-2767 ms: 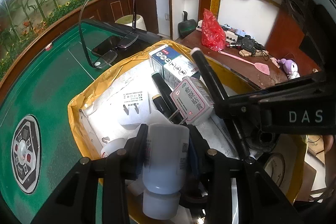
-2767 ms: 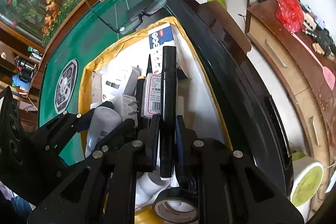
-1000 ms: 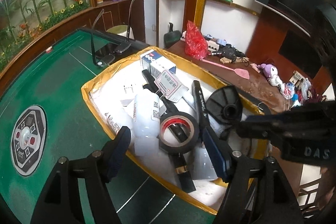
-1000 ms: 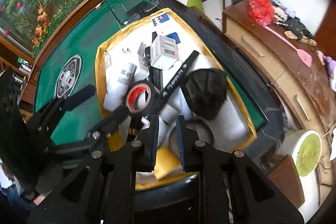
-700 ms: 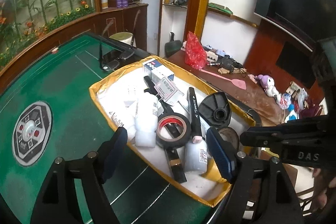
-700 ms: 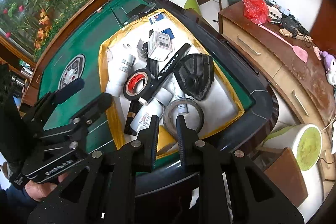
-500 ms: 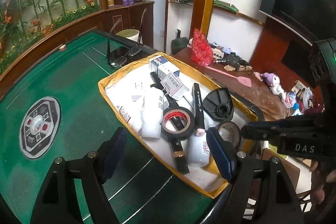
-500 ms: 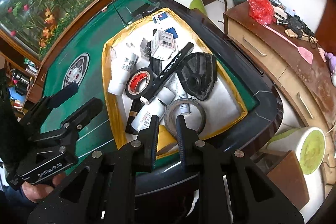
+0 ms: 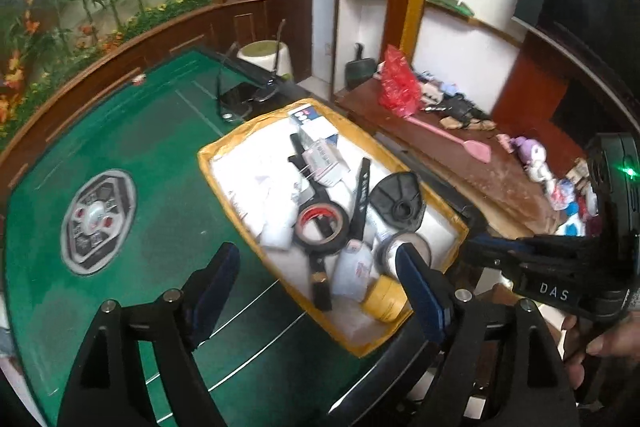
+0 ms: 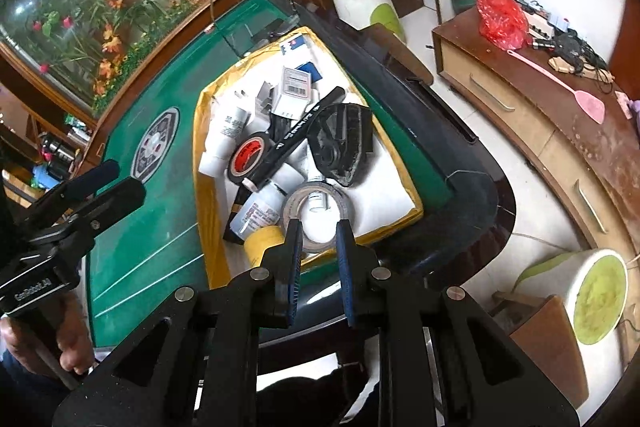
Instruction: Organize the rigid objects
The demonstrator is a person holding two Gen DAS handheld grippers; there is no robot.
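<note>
We see the yellow-rimmed tray resting at the edge of the green surface. It holds the gathered items: a black tape roll with red core, a black marker lying across it, white bottles, a grey tape roll, a yellow tape roll and a black disc. Our left tool stands wide and empty, its jaws having just been opening. Our right tool is narrow, gripping nothing, above the tray's near edge.
</note>
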